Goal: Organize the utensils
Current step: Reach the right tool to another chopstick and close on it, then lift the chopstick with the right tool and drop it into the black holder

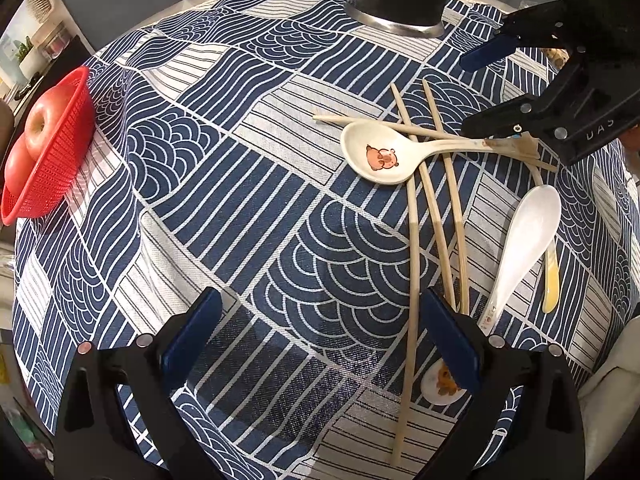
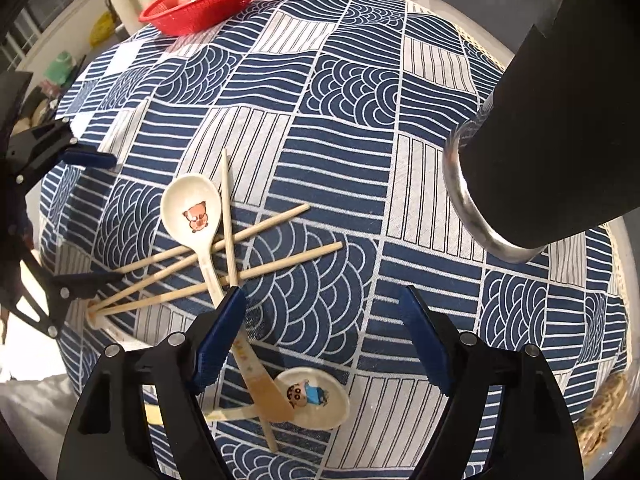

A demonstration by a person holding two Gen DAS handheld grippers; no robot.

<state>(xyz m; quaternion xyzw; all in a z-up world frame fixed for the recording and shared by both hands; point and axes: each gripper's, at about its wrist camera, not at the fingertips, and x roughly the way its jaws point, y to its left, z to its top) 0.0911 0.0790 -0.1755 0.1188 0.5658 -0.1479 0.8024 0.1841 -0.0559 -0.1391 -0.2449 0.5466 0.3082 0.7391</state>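
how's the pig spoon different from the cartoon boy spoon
The pig spoon lies atop crossed chopsticks mid-table; the boy spoon lies near the table edge, between the right gripper fingers. Their bowl prints differ: a pig, a boy. Both are cream and bowl-up.

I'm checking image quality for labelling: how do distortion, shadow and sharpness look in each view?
Left wrist: strong fisheye bends the tablecloth stripes, dark vignette at the corners, a shadow between the left gripper fingers, the pig spoon sharp. Right wrist: same barrel distortion, the black holder looms large, bright washed-out patch at lower left.
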